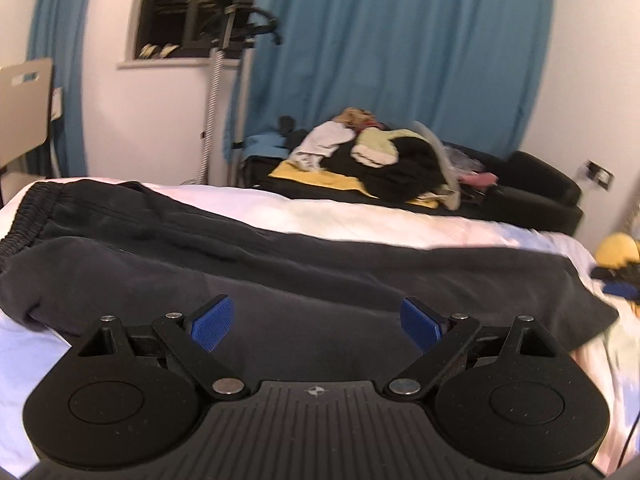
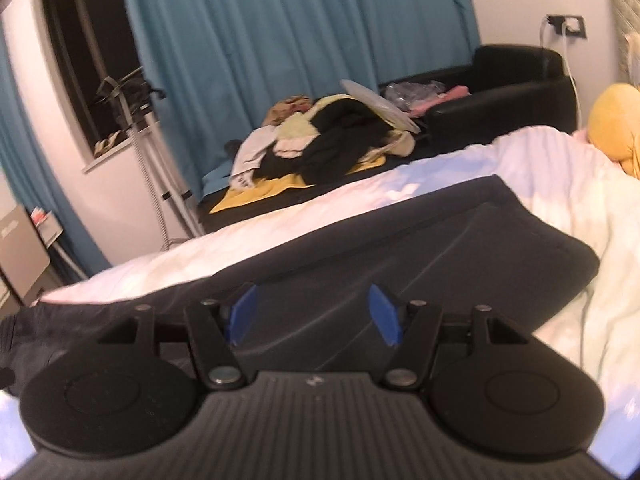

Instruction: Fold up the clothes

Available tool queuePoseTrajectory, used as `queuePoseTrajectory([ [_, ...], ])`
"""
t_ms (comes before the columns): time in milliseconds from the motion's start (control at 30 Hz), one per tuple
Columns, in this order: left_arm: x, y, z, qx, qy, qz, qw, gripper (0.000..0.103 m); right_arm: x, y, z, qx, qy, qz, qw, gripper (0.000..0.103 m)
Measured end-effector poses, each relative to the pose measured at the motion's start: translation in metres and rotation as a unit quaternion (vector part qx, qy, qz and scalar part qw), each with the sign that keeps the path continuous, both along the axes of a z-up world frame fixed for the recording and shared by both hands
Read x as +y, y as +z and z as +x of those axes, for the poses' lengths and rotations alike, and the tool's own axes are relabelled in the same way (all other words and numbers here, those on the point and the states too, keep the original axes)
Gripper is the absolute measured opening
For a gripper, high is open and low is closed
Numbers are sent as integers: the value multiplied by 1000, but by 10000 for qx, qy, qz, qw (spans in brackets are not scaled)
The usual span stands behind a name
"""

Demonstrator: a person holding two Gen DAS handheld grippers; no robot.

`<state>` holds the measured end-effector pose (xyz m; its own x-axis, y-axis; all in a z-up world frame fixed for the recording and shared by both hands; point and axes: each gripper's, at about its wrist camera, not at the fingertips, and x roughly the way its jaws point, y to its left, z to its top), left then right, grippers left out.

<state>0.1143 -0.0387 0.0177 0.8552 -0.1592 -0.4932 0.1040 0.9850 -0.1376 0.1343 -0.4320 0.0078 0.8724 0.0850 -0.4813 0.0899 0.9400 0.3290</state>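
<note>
Through my left wrist camera, dark trousers [image 1: 248, 264] lie across the white bed [image 1: 360, 216], blue curtains [image 1: 400, 48] behind; my left gripper [image 1: 316, 322] gapes empty above them. On my right view, the right gripper [image 2: 314, 314] hangs parted, empty, over the trousers' folded end.

Your left gripper [image 1: 316, 324] and right gripper [image 2: 314, 314]: black ribbed housings, round side discs, silver pivot screws, blue textured pads [image 1: 212, 326].

No legible text, label, brand, number or sign anywhere
</note>
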Motion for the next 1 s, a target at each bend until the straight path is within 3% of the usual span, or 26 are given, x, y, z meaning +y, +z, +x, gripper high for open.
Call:
queuePoseTrajectory([
  [133,-16,-19,-24,-106,-25,112,9999,92,27,-10,-10,-29,427,-591,9973,63],
  [233,-20,-27,-32,-116,-115,255,9995,92,27,-22,-7,244,631,-428,9968,63],
  [333,-19,-32,-34,-167,-128,277,9994,92,24,-19,-7,95,504,-427,9978,65],
  [567,-11,-41,-32,-30,-159,131,9998,92,7,-25,-13,246,40,-51,9997,70],
  [733,-6,-37,-34,-122,-106,-43,9999,92,-30,-33,-20,275,-745,926,9925,76],
  [800,-2,-35,-37,-224,-55,-166,9996,92,-52,-41,-30,215,-1184,1812,9761,77],
  [833,1,-35,-39,-283,-27,-254,9993,92,-64,-47,-37,174,-1415,2344,9616,77],
  [933,3,-31,-43,-298,76,-430,9986,93,-94,-73,-60,77,-2127,3825,8991,77],
  [967,2,-31,-46,-325,73,-450,9984,93,-100,-78,-66,33,-2261,4068,8851,78],
  [1000,1,-31,-48,-353,69,-469,9983,93,-105,-81,-68,-23,-2316,4168,8790,78],
])
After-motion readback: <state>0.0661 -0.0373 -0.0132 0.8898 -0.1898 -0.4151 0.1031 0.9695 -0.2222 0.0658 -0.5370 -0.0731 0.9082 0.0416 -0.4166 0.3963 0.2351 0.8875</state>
